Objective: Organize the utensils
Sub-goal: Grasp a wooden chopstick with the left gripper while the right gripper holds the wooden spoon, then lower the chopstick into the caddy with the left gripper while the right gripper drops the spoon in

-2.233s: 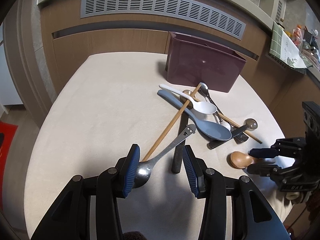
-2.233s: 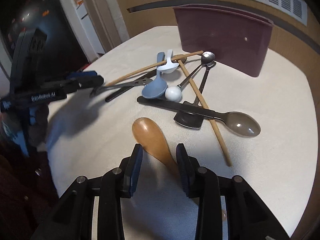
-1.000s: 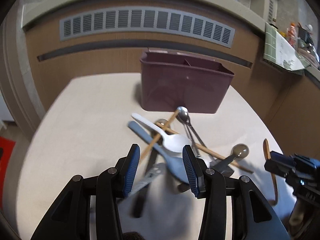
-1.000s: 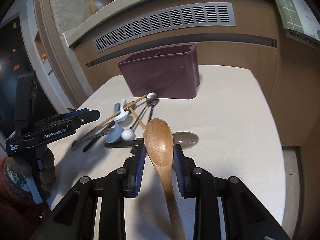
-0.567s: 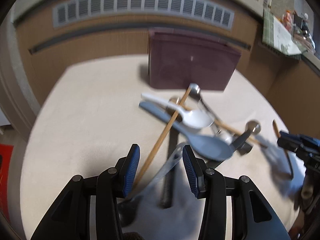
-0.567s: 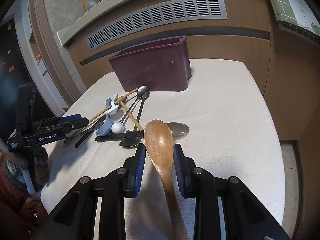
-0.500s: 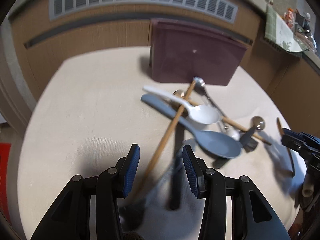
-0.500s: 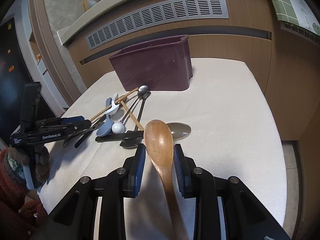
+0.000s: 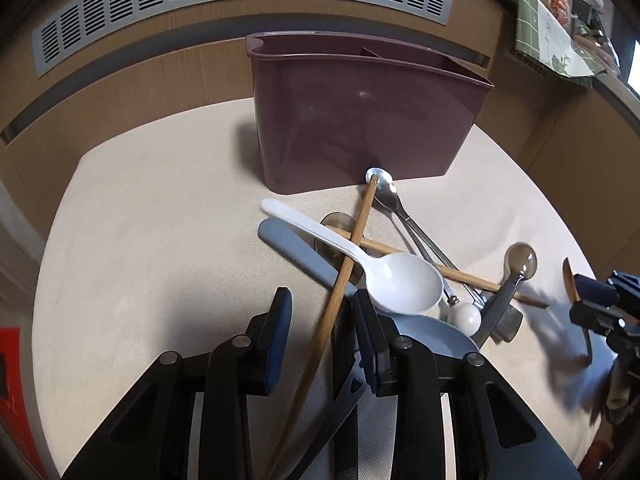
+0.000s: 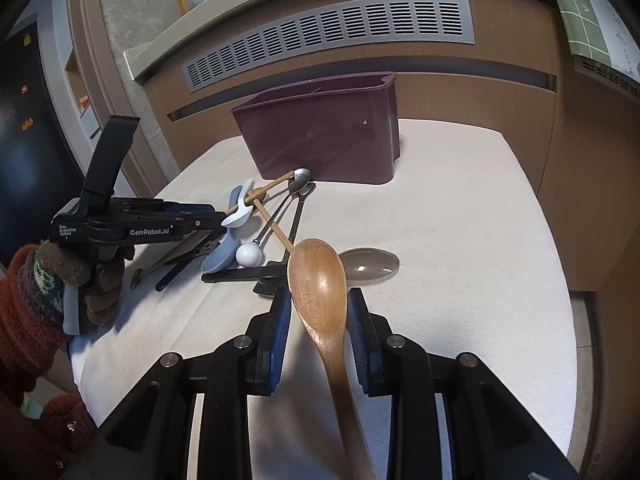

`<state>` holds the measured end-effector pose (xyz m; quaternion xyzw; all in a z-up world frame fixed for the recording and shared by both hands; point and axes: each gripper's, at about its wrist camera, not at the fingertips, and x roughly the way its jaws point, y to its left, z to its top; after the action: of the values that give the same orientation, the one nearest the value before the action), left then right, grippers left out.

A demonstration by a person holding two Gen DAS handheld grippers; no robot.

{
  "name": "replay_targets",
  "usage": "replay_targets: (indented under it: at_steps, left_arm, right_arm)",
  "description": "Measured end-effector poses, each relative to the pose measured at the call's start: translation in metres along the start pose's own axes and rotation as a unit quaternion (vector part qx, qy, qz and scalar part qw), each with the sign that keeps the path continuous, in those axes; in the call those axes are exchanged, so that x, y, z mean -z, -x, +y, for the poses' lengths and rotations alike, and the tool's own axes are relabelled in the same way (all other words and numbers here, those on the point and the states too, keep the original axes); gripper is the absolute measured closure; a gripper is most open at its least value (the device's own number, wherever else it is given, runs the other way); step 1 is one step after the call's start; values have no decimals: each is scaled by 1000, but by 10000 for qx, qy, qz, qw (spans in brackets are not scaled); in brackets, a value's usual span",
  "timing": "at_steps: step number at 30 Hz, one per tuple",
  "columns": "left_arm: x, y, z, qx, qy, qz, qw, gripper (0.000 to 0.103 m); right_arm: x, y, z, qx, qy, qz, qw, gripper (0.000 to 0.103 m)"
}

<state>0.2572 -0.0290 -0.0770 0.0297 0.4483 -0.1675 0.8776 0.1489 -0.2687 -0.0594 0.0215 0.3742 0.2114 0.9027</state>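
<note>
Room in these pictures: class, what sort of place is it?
Probably a home kitchen: spoons and chopsticks piled by a maroon utensil bin on a cloth-covered table, with wooden cabinets behind.

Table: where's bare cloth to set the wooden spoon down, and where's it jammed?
Free: the cloth right of the maroon caddy, out to the table edge, and the stretch left of the caddy and white spoon. Crowded: the crossed pile before the caddy, chopsticks over spoons, where the left gripper is closing. The right gripper holds the wooden spoon.
</note>
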Motion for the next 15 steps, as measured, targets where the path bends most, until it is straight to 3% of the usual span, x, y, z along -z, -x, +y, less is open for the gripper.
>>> replay_targets:
  at_steps: [4, 6, 7, 11, 15]
  left_arm:
    - [3, -2, -1, 186, -49, 179, 9997, 82]
    - [4, 2, -2, 254, -37, 149, 9996, 95]
    - [5, 4, -3, 232, -32, 125, 9996, 95]
    - [5, 31, -2, 318, 136, -295, 9990, 96]
    - [1, 78, 2, 525, 457, -946, 9931, 98]
  right_arm:
    - [0, -2, -2, -5, -30, 17, 10000, 77]
    - [0, -3, -2, -15, -52, 26, 10000, 77]
    - [0, -4, -2, -18, -53, 27, 10000, 77]
    - [-2, 1, -3, -9, -84, -109, 9999, 77]
    - [-9, 9, -4, -16, -141, -317, 9994, 77]
